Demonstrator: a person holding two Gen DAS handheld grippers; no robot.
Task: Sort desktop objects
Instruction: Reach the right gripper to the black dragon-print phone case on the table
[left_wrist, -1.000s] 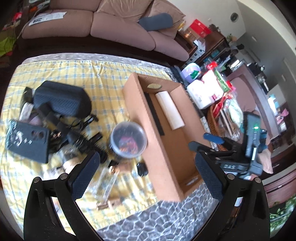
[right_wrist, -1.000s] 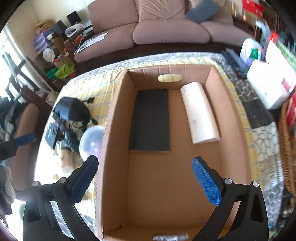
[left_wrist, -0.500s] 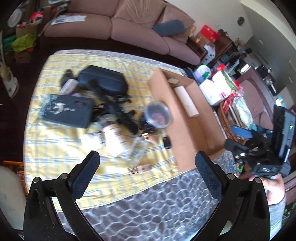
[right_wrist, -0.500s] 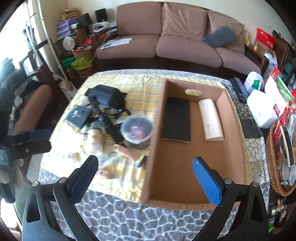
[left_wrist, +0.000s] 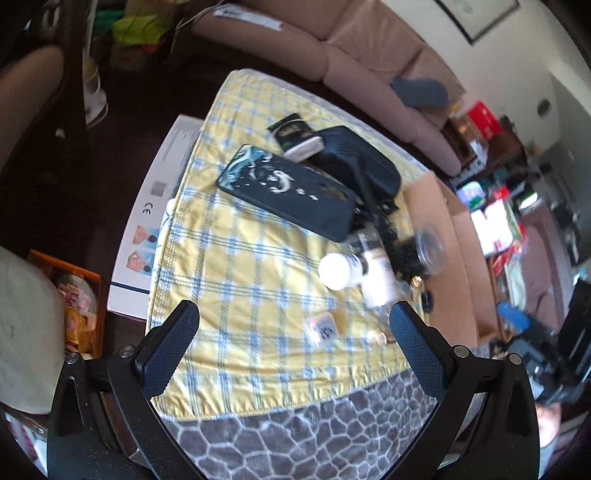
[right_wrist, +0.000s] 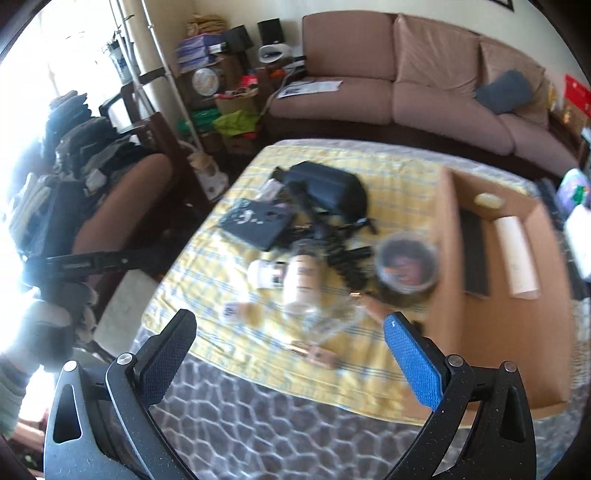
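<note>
Both the left gripper and right gripper are wide apart and empty, and the pile is so crowded that grabbing one thing could knock the round tub or bottles over.

Ahead of my tongs lies a woven yellow checked cloth; right of them a matt cardboard box; my left gripper's pads are knurled matt rubber.

pink sofa, blue cushion, wooden chair
</note>
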